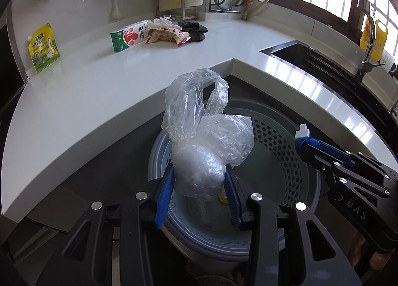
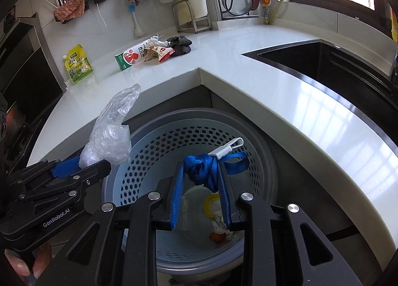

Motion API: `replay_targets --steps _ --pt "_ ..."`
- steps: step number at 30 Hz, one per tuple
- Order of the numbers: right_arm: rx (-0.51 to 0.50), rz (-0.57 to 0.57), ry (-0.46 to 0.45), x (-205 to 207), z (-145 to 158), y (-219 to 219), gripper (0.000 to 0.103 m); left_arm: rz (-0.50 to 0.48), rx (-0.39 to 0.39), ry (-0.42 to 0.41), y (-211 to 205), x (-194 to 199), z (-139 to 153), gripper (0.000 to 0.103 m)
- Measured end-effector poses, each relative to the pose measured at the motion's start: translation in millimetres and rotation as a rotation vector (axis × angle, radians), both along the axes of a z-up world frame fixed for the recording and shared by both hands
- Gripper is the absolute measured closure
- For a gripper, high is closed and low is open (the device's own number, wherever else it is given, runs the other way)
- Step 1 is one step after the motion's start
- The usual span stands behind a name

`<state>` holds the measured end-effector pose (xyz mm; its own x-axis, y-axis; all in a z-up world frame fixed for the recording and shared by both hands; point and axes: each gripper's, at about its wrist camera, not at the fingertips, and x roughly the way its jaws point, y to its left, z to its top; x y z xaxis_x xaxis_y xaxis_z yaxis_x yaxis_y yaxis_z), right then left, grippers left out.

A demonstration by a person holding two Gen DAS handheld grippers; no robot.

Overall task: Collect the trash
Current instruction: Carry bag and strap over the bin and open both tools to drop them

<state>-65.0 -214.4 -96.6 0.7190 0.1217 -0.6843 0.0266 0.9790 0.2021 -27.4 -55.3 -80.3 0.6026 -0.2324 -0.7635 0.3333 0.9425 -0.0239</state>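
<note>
Trash rides in both grippers: the left gripper (image 1: pixel 199 181) squeezes a crumpled clear plastic bag (image 1: pixel 199 136), and the right gripper (image 2: pixel 201 181) pinches a blue strap (image 2: pixel 202 169). Both hang over the holey bin (image 2: pixel 159 146), below the white worktop (image 1: pixel 99 91).

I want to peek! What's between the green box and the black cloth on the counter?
Crumpled snack wrappers and a white rag lie between green box and black cloth, clearest in the right wrist view.

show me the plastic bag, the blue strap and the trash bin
plastic bag (image 1: pixel 199 169), left wrist view, its bunched lower part.
blue strap (image 2: pixel 204 170), right wrist view, its knotted middle.
trash bin (image 2: pixel 159 146), right wrist view, its perforated inner wall.
</note>
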Motion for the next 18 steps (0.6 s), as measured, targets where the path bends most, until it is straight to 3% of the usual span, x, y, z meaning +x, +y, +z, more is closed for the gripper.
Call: replay_targets --steps 18 --pt "0.003 0.027 0.064 3.7 -25.8 2.4 0.077 -0.011 0.022 0.102 -2.6 4.0 -24.2 0.064"
